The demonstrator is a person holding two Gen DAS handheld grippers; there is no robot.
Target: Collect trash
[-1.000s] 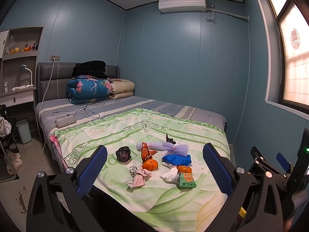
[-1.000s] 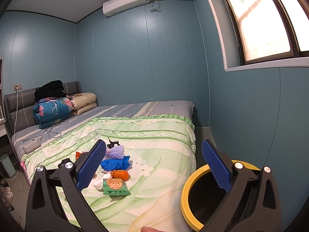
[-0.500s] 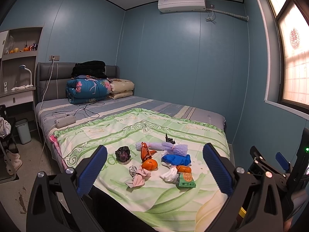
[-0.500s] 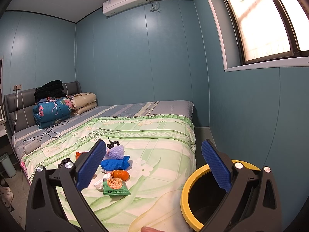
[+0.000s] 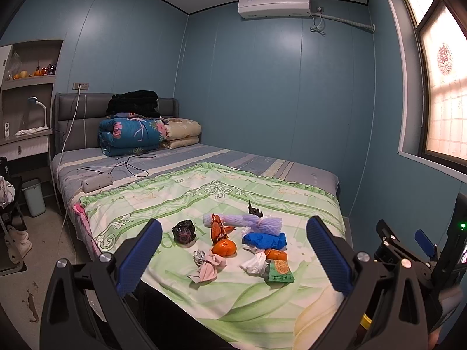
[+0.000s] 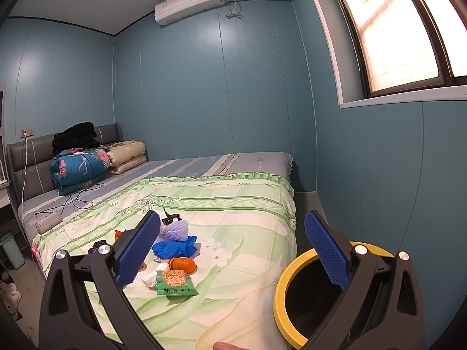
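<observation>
Several bits of trash lie clustered on the green bedspread [image 5: 181, 201]: a green snack wrapper [image 5: 280, 271] [image 6: 175, 283], a crumpled blue bag [image 5: 265, 240] [image 6: 174, 247], orange peel [image 5: 224, 247] [image 6: 182, 264], a purple foam net [image 5: 248, 222] [image 6: 174, 230], white tissue [image 5: 255, 264], a pink wad [image 5: 208, 268] and a black wad [image 5: 184, 232]. My left gripper [image 5: 233, 258] is open, held short of the pile. My right gripper [image 6: 232, 252] is open too, with a yellow-rimmed black bin [image 6: 294, 300] low at its right finger.
Folded quilts [image 5: 131, 135] and a power strip with cables [image 5: 96, 181] lie toward the headboard. A small pale bin [image 5: 34, 197] and shoes [image 5: 19, 243] stand on the floor left of the bed. The blue wall and window [image 6: 391, 32] close the right side.
</observation>
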